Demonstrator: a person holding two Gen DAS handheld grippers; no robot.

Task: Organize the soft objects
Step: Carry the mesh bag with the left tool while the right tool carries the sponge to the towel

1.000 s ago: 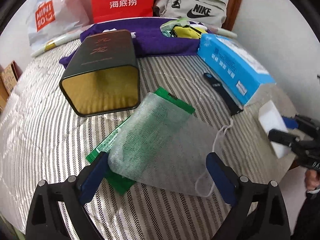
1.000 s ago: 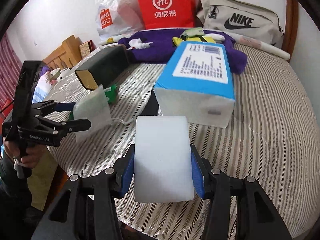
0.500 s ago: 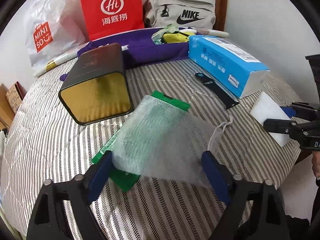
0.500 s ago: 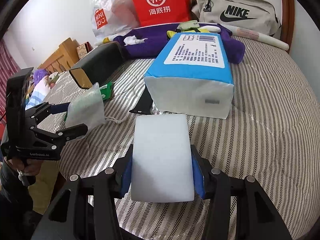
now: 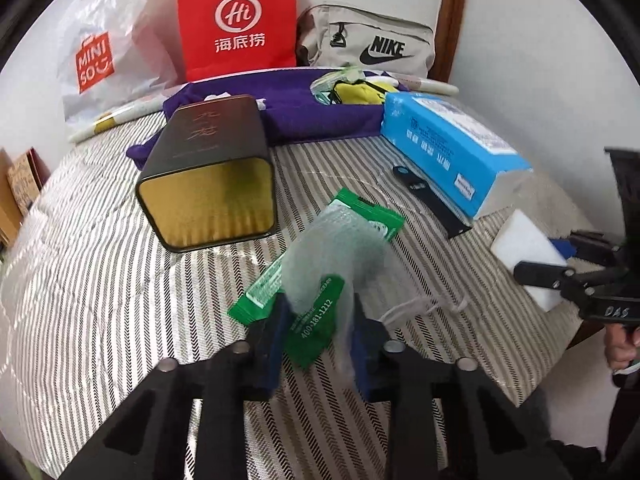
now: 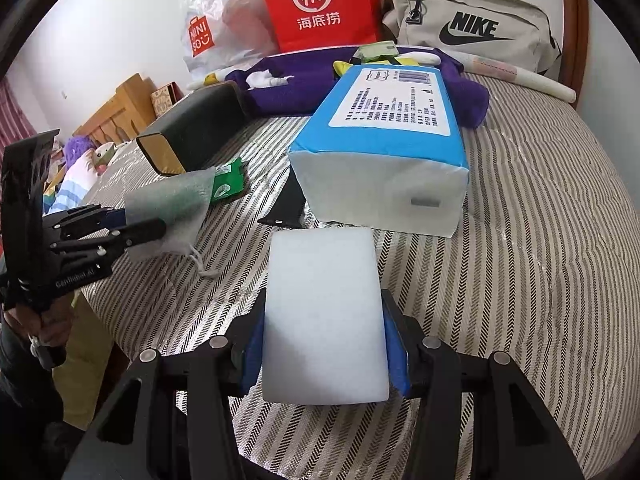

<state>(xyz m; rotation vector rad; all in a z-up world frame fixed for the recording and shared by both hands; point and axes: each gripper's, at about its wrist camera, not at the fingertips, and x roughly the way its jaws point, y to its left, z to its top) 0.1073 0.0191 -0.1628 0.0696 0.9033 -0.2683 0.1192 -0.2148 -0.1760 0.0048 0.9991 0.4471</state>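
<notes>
My left gripper (image 5: pixel 318 320) is shut on a translucent white mesh pouch (image 5: pixel 340 248), bunched between the blue pads above the striped bed (image 5: pixel 100 280). Its drawstring (image 5: pixel 420 306) trails to the right. Under the pouch lies a green packet (image 5: pixel 316 324). From the right wrist view the pouch (image 6: pixel 168 208) is held by the left gripper (image 6: pixel 132 232). My right gripper (image 6: pixel 324 344) is shut on a white sponge block (image 6: pixel 324 316), held above the bed's front edge. The sponge also shows in the left wrist view (image 5: pixel 528 252).
A dark tin box (image 5: pixel 208 176) lies open-ended toward me. A blue tissue pack (image 6: pixel 388 136) and a black strap (image 5: pixel 432 200) lie to the right. A purple cloth (image 5: pixel 320 116), red bag (image 5: pixel 236 20), Miniso bag (image 5: pixel 104 52) and Nike bag (image 6: pixel 472 28) lie at the back.
My left gripper has closed on the mesh pouch, squeezing it narrow. The right gripper kept hold of the sponge and shifted slightly forward.
</notes>
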